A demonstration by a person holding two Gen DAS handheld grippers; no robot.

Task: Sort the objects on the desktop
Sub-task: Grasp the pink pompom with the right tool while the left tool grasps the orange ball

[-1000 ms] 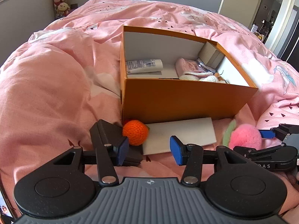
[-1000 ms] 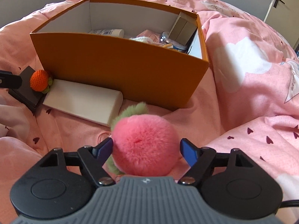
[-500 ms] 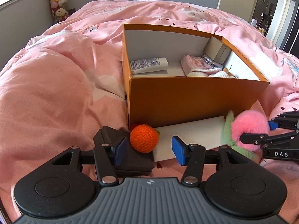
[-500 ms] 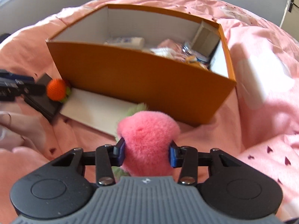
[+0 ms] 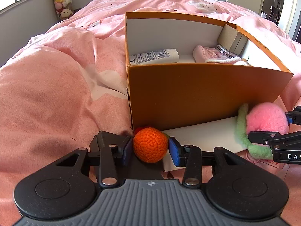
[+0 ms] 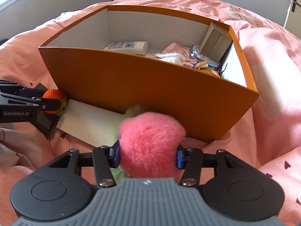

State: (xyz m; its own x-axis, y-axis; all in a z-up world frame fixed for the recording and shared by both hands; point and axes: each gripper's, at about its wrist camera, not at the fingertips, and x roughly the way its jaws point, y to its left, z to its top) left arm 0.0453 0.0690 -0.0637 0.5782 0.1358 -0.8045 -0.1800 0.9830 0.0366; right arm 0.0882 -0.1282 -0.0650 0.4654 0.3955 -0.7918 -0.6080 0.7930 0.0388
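An orange crochet ball [image 5: 150, 145] rests on a black flat object [image 5: 107, 137] at the near left corner of the orange box [image 5: 207, 98]. My left gripper [image 5: 150, 148] straddles the ball with both blue pads against its sides, and its jaws are closing. A fluffy pink plush with green leaves [image 6: 150, 141] sits between the pads of my right gripper [image 6: 148, 156]. The pads sink into the fur while the jaws are opening slightly. The plush hangs just in front of the box's near wall [image 6: 150, 82]. The right wrist view shows the orange ball [image 6: 52, 101] at far left.
A white flat box [image 5: 203, 135] lies along the orange box's front wall on the pink duvet. Inside the orange box are a white tube [image 5: 154, 56], pink cloth [image 5: 205, 54], a glass jar [image 6: 205, 60] and a beige carton [image 6: 214, 39]. Soft toys [image 5: 61, 0] stand in the far corner.
My left gripper came down and forward around the orange ball, and its pads closed in on it. The right gripper closed on the pink plush and carried it closer to the box.
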